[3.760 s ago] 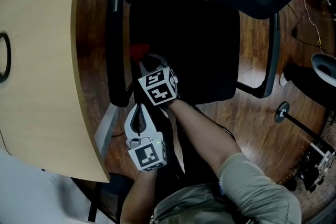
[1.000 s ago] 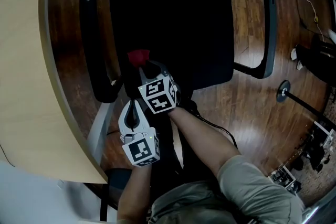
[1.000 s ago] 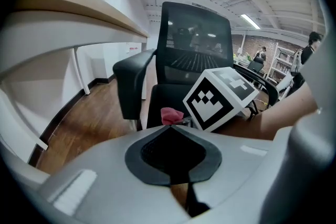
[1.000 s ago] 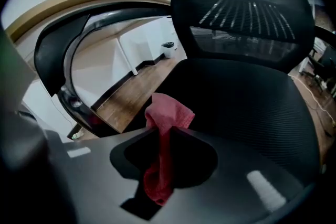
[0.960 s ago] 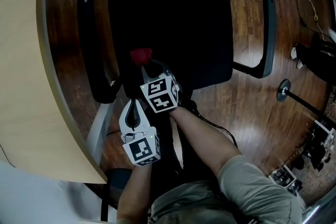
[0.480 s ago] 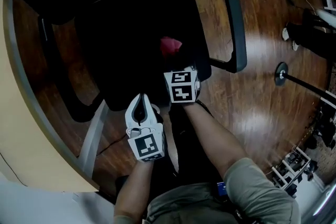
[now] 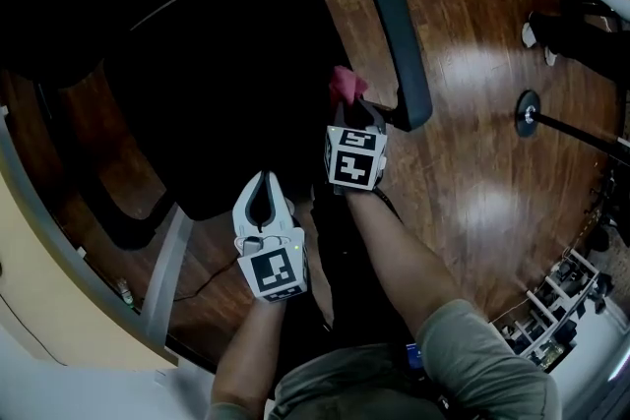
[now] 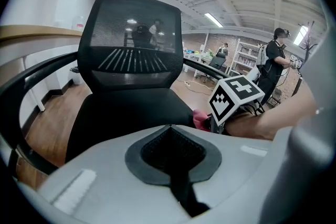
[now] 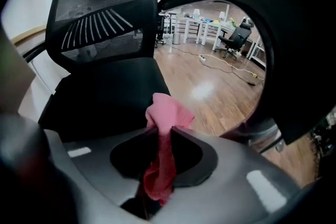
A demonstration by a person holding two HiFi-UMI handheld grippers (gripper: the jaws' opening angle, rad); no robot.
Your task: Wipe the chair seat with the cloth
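Here, the pale counter (image 7: 44, 315) curves along the far left, with a narrow strip of floor between its edge and the chair. One black armrest (image 8: 37, 73) sweeps past on that side. The chair seat (image 7: 217, 93) fills the middle, black and bare across most of its surface, with the mesh backrest (image 8: 131, 44) standing behind it.

At the seat's front edge is the left gripper (image 7: 262, 184), pointing away from the person and tilted downward, the forearm (image 7: 251, 349) straight behind it. Its jaw tips meet and nothing is between them. Its marker cube (image 7: 273, 272) faces up with a black-and-white square pattern and carries no readable writing.

Just to the right and further forward, the right gripper (image 7: 349, 111) tips down more steeply at the seat's right edge. Its jaws are clamped on the cloth (image 9: 168, 113), a pink-red rag bunched beyond the tips with a tail hanging back in the hollow between the jaws. The bunch sits at the seat's front right corner, though whether it presses on the fabric cannot be told. This gripper's cube also shows only patterned squares.

Close beside the cloth runs the other armrest (image 7: 394, 34), leaving little room on that side. Beyond it the wooden floor (image 7: 472, 182) lies open as far as a stand's round base (image 7: 529, 112).
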